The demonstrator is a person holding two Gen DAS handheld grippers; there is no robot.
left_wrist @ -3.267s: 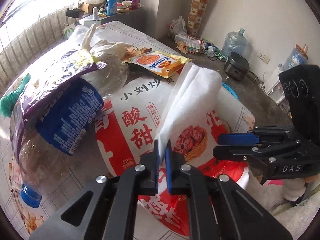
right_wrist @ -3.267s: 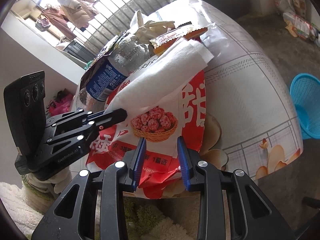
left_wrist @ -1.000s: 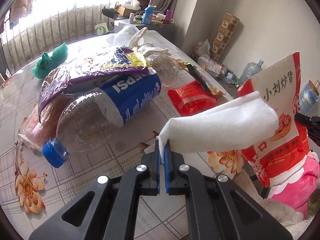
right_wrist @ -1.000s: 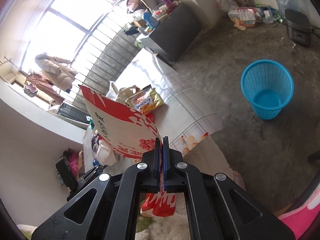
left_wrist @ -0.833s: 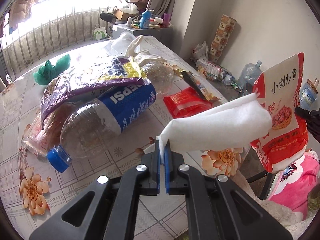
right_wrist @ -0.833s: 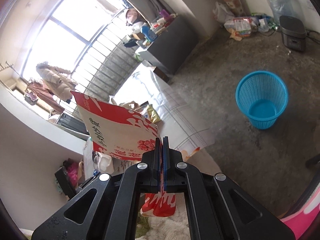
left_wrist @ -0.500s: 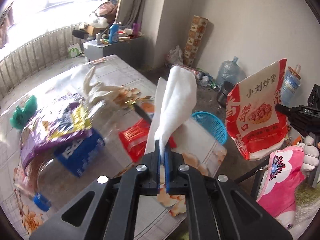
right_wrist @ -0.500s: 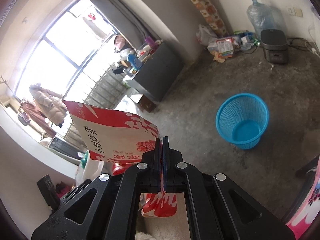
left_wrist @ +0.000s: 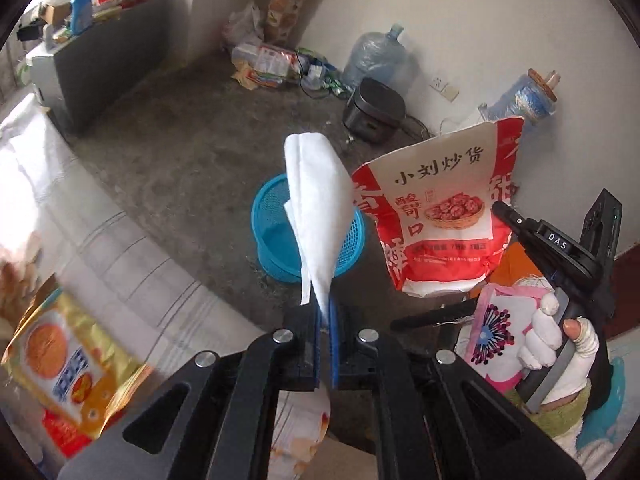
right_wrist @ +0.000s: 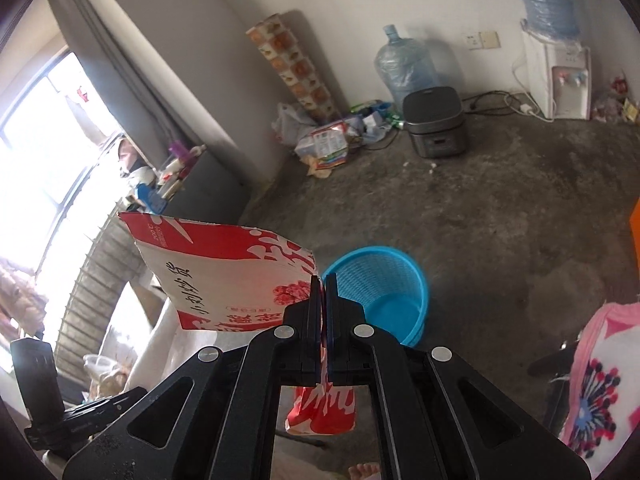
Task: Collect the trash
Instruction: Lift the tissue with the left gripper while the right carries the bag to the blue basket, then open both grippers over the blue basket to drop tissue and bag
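On the rough grey concrete floor (left_wrist: 168, 160) stood a round blue plastic basket (left_wrist: 272, 236) with mesh walls. Left of it lay the table (left_wrist: 80, 240), draped in a pale lined cloth and carrying a glossy gold snack packet (left_wrist: 60, 364). In the air right of the basket hung a crinkled red-and-white snack bag (left_wrist: 436, 220), flat and stiff, pinched at its edge by the right gripper (right_wrist: 323, 312), jaws pressed together. The left gripper (left_wrist: 325, 344), jaws likewise closed, held a soft folded white tissue (left_wrist: 316, 204) upright before the basket.
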